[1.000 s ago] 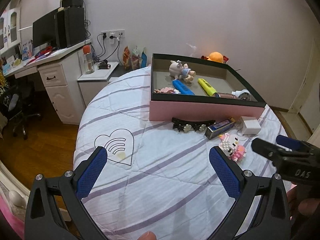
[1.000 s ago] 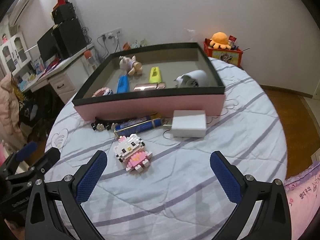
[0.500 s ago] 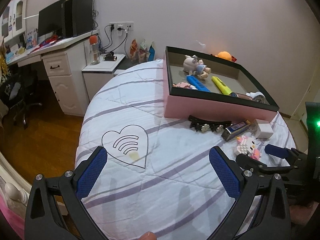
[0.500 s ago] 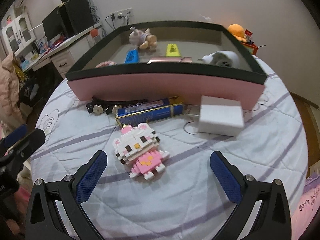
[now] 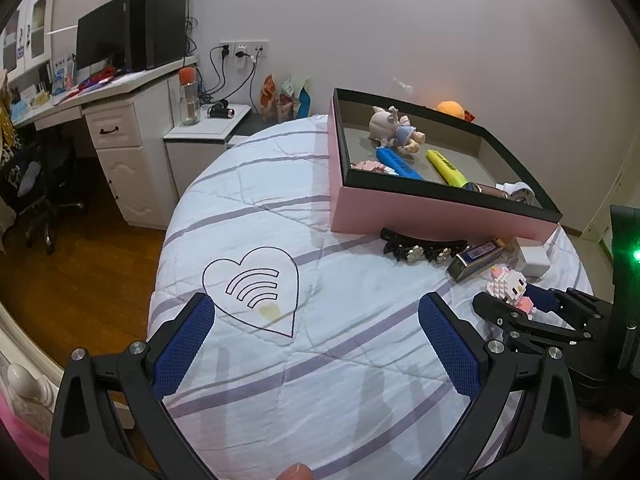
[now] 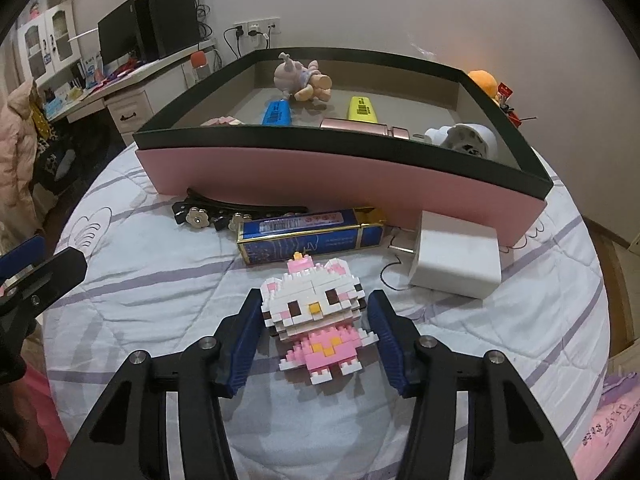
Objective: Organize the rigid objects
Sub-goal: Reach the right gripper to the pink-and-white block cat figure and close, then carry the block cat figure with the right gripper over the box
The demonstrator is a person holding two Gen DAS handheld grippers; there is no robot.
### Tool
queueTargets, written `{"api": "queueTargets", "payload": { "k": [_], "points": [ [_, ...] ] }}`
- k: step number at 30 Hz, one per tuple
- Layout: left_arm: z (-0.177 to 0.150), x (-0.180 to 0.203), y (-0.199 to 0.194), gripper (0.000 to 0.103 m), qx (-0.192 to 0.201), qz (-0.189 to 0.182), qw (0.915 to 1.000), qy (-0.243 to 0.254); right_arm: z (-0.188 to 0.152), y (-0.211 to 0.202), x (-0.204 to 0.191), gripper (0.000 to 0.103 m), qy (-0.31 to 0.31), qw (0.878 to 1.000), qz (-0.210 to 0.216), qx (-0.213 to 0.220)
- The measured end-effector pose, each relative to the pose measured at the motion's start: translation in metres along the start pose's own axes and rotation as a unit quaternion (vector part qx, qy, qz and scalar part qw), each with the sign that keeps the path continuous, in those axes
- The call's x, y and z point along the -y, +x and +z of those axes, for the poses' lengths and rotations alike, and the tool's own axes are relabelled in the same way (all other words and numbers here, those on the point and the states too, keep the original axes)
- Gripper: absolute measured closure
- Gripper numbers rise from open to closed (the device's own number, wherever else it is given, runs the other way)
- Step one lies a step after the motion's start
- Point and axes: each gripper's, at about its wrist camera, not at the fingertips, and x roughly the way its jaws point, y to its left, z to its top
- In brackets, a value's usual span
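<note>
A white and pink brick-built cat figure [image 6: 316, 320] lies on the striped bed cover [image 6: 160, 280]. My right gripper [image 6: 316, 298] straddles its head, jaws closing, and both blue pads [image 6: 248, 332] meet the head's sides. In the left wrist view the cat figure [image 5: 510, 284] shows between the right gripper's [image 5: 516, 304] tips. My left gripper [image 5: 316, 340] hovers open over the cover near a heart print [image 5: 256, 288], holding nothing. Behind stands the pink box [image 6: 320, 184] with a black rim.
In front of the box lie a black hair clip [image 6: 224, 212], a blue tin [image 6: 312, 236] and a white charger [image 6: 456, 260]. Inside are a plush pig [image 6: 300, 78], blue and yellow markers and a white fan. A desk [image 5: 116, 120] and wooden floor lie left.
My right gripper came down and forward over the cat figure, and its jaws went from wide apart to close against the head. The left gripper shifted slightly, then held still.
</note>
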Motion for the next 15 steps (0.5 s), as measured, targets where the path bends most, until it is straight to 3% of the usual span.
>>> {"api": "queueTargets", "payload": {
  "k": [8,15],
  "points": [
    [0.022,0.004,-0.001,0.000,0.011,0.001,0.9999,-0.005,0.016,-0.020,-0.001,0.049,0.001,1.000,0.023,0.020],
    [0.075,0.010,0.000,0.000,0.047,0.014,0.9988,-0.010,0.067,-0.042,0.007,0.049,0.004,0.997,0.044,0.062]
  ]
}}
